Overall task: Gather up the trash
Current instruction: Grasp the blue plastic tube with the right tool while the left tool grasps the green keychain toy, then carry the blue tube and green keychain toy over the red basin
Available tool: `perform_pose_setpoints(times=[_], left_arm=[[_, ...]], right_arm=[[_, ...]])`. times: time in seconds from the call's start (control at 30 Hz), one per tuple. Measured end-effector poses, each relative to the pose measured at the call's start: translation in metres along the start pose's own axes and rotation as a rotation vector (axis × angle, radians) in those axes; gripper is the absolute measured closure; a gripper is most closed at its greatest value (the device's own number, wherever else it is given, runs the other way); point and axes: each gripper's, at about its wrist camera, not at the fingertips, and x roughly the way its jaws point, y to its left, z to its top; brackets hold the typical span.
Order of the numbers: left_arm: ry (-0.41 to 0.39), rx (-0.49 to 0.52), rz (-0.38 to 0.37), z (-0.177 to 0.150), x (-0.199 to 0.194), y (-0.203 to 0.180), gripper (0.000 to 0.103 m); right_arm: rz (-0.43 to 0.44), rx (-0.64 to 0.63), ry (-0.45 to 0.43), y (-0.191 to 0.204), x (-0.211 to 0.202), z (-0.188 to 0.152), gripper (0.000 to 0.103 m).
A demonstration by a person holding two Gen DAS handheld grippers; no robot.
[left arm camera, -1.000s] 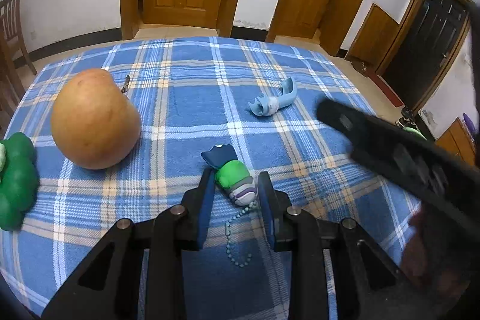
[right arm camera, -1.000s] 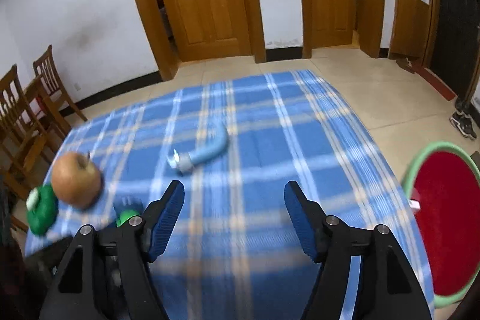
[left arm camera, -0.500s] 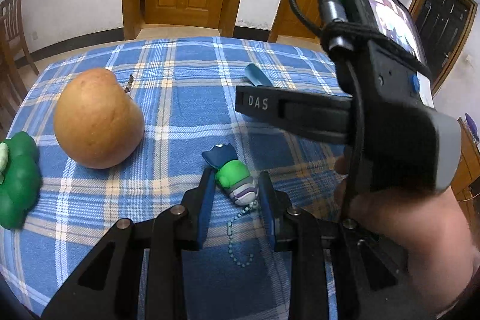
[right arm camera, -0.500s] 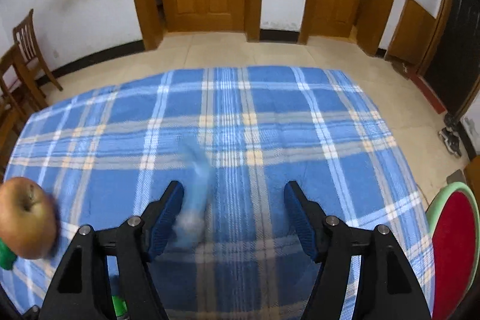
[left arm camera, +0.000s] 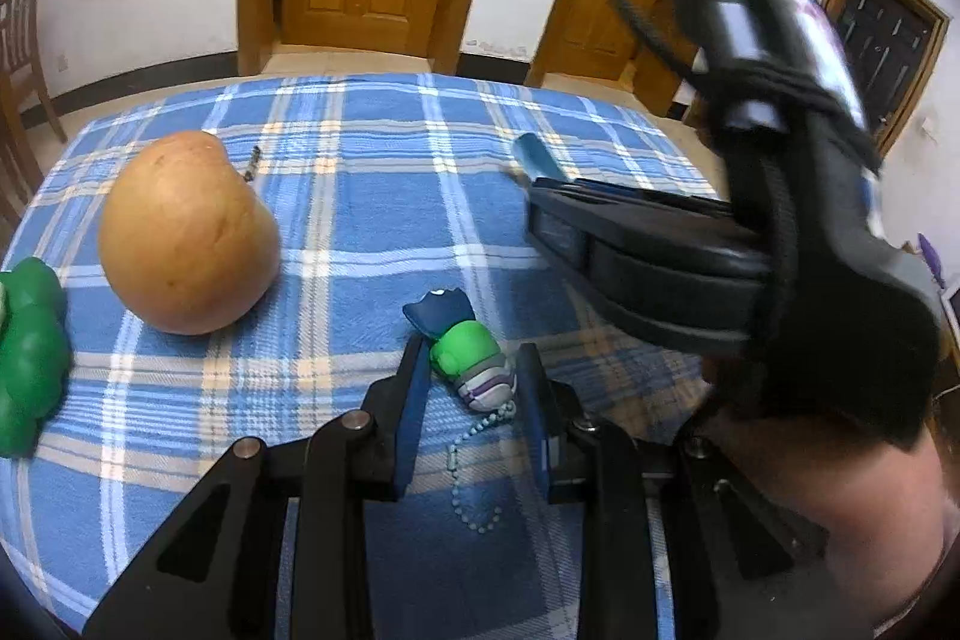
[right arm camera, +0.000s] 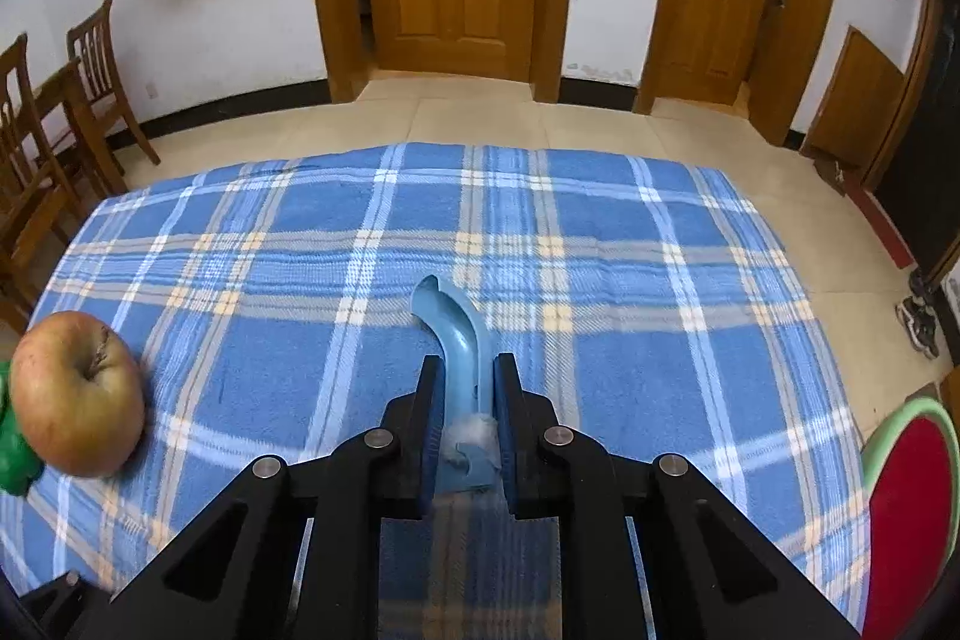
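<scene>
While the left tool [left arm camera: 469, 382] waits low over the blue plaid cloth [right arm camera: 600, 244] that covers the counter, the right tool [right arm camera: 469, 388] has just been closing, and its blue pads now press on both sides of the curved pale-blue plastic tube piece [right arm camera: 459, 340]. That piece lies along the line of the fingers, its bent open end sticking out ahead and a whitish fluffy bit at the rear, so the grip sits on the straight middle part, probably the firmest place to take it. It seems to rest on the cloth yet; lifting is likely the next move.

The left tool stands partly open, its fingers flanking the small green-and-purple toy figure with a dark blue cap and bead chain [left arm camera: 465, 355]. Whether the pads touch it I cannot tell; it lies on the cloth.

Farther left sit a large brownish-orange apple [left arm camera: 186, 238] and a green plastic toy [left arm camera: 27, 358]. A round red mat with a green rim [right arm camera: 906, 508] lies on the floor at right.
</scene>
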Motion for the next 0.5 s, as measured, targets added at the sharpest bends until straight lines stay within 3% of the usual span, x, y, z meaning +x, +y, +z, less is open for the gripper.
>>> perform_pose_setpoints(times=[0.5], left_arm=[[-0.033, 0.041, 0.005, -0.024, -0.029, -0.028, 0.073]], right_arm=[[0.004, 0.061, -0.135, -0.057, -0.126, -0.066, 0.087]])
